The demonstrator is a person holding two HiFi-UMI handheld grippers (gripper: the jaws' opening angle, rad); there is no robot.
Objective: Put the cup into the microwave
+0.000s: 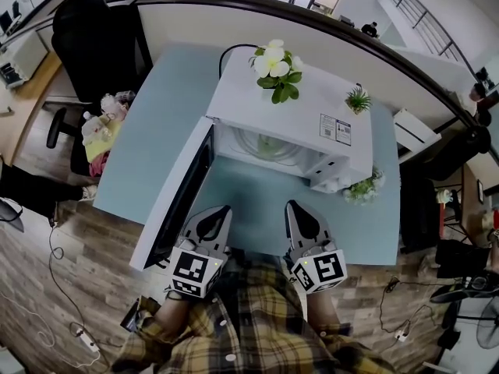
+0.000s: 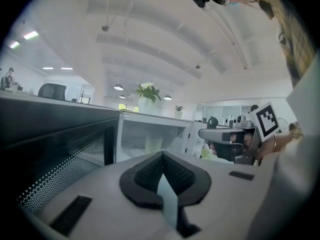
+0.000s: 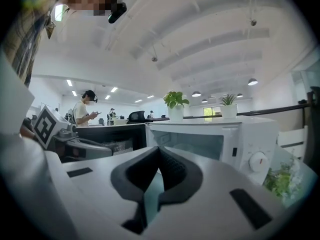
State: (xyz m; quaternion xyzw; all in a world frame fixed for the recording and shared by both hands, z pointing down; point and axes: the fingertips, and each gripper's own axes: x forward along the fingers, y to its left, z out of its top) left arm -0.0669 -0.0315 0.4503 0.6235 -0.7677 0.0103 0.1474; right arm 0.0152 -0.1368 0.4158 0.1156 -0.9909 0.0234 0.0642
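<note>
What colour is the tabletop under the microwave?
Pale blue tabletop, best seen in the head view.

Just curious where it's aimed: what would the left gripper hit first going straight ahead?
Likely the cup inside the open microwave; the left gripper, jaws shut, points into the opening. Depth is unclear.

We get a bright, even light from ceiling lamps (image 2: 31,35), with only soft shadows on the bench (image 1: 164,123). The white ceiling (image 3: 200,44) washes out in the left gripper view and the right gripper view, whose corners go black. All views bow hard at the edges. Close up, the left tool (image 2: 162,159) and right tool (image 3: 160,154) look soft.
</note>
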